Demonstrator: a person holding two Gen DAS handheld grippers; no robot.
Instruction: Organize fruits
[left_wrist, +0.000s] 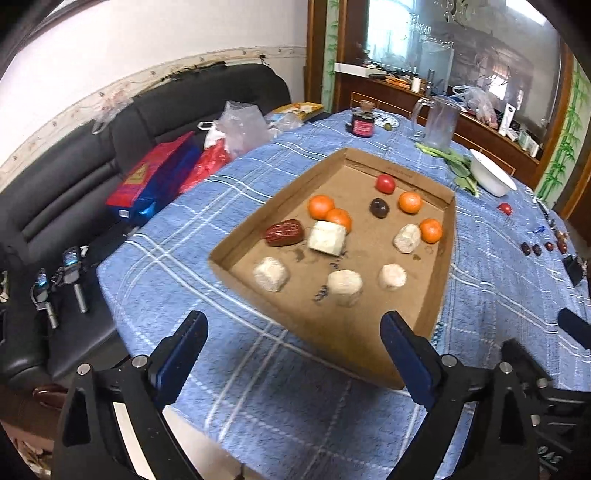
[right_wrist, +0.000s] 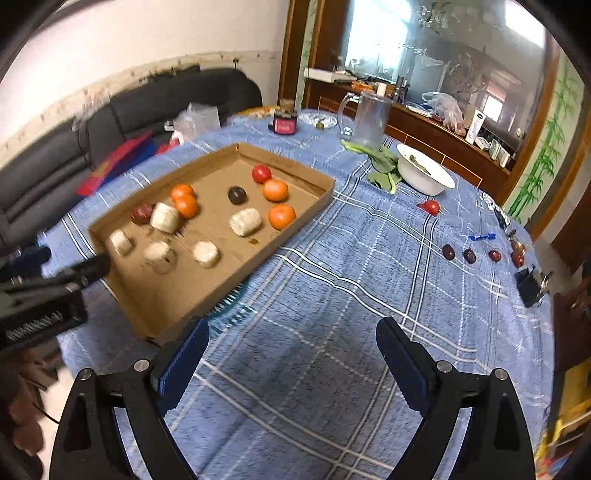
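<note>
A shallow cardboard tray (left_wrist: 441, 258) (right_wrist: 207, 295) lies on the blue plaid table. It holds several oranges (left_wrist: 320, 206) (right_wrist: 275, 189), a red tomato (left_wrist: 385, 183) (right_wrist: 261, 173), a dark plum (left_wrist: 379, 208) (right_wrist: 237, 195), a red date (left_wrist: 283, 232) (right_wrist: 142, 213) and several pale peeled chunks (left_wrist: 327, 238) (right_wrist: 245, 221). Outside it lie a loose tomato (right_wrist: 430, 207) (left_wrist: 505, 208) and several small red dates (right_wrist: 470, 255) (left_wrist: 535, 249). My left gripper (left_wrist: 293, 334) is open and empty over the tray's near edge. My right gripper (right_wrist: 291, 343) is open and empty above bare cloth.
A glass pitcher (right_wrist: 367, 118), white bowl (right_wrist: 424, 173) with greens (right_wrist: 384, 168) and a dark jar (right_wrist: 284, 125) stand at the far side. A black clip (right_wrist: 532, 282) sits at the right edge. A black sofa (left_wrist: 74, 184) with boxes and bags lies left.
</note>
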